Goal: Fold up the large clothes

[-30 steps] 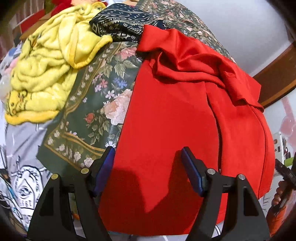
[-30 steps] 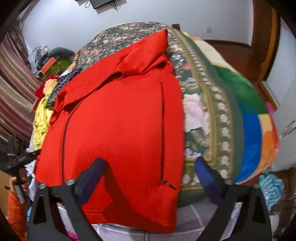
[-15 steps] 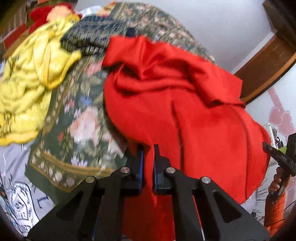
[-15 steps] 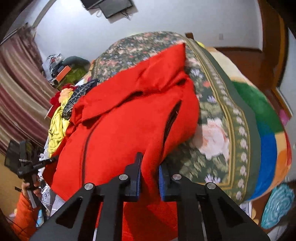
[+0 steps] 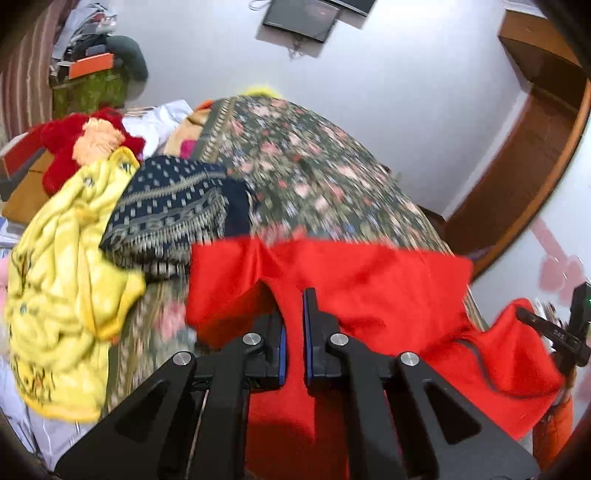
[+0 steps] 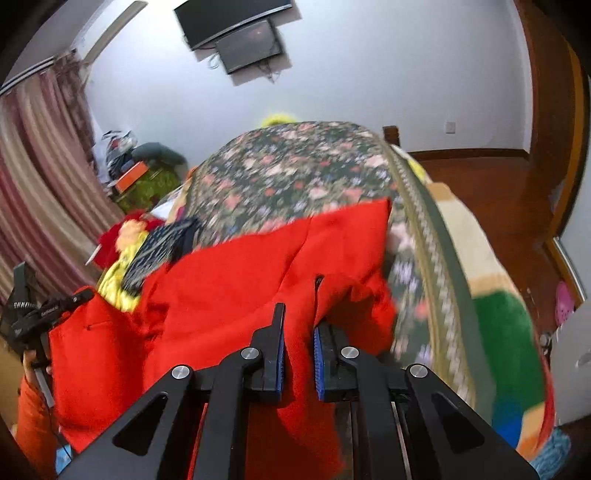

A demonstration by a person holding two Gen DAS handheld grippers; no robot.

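A large red garment lies across the near end of the floral bedspread. My left gripper is shut on its near left hem and holds that edge lifted. My right gripper is shut on the near right hem of the same red garment, also lifted. The cloth hangs down below both grippers and sags between them. The right gripper shows at the right edge of the left wrist view; the left gripper shows at the left edge of the right wrist view.
A yellow fleece blanket, a navy patterned cloth and a red fuzzy item are piled at the left of the bed. A multicoloured blanket covers the bed's right side. A wall TV hangs behind.
Both grippers went from open over the flat garment to shut on its near hem, then lifted it up and forward over the bed. The views now tilt up toward the wall.
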